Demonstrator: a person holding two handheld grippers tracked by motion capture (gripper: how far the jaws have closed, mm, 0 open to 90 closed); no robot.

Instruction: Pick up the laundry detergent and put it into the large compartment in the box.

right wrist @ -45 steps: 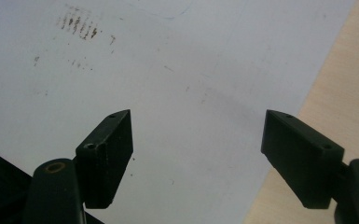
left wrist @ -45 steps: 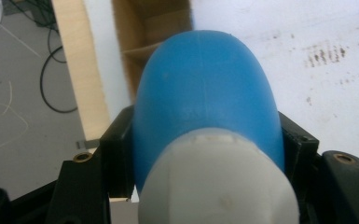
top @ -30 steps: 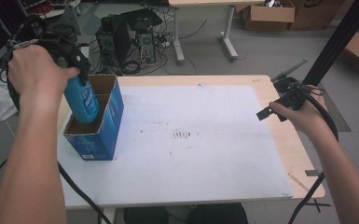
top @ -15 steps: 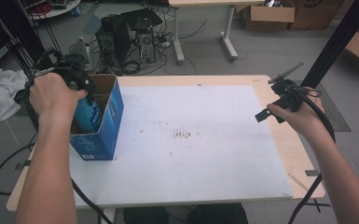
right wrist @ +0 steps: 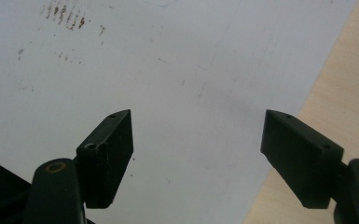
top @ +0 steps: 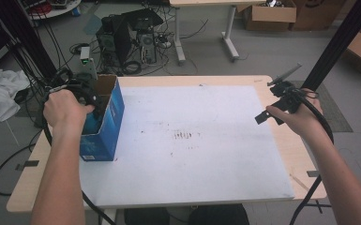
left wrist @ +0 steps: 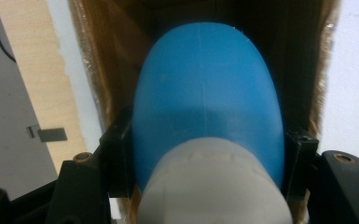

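Since the earlier frames the left gripper (top: 91, 101) has gone down into the blue box (top: 115, 115) w/ the blue bottle (left wrist: 207, 98), which stood above the rim a second ago and now sits deep between the brown cardboard walls. Right gripper (top: 274, 110) has barely shifted; it hangs over the right side of the white sheet (top: 192, 173) near the table (top: 304, 159) edge, jaws wide apart and holding nothing.

Left jaws are clamped on the bottle, one pad on each flank just above the pale cap (left wrist: 212, 186), which points back toward the camera (so the bottle goes in bottom first).

Handling, as a judgement: smooth rounded plastic, prob. light, a bit slippery, and likely to flex if squeezed hard. The shoulder near the cap, where it's held now, looks the stiffest place to take it.

Relative to the gripper, the bottle runs straight out ahead along the jaws into the box, w/ little room either side. Can't tell whether its base touches the box floor yet.
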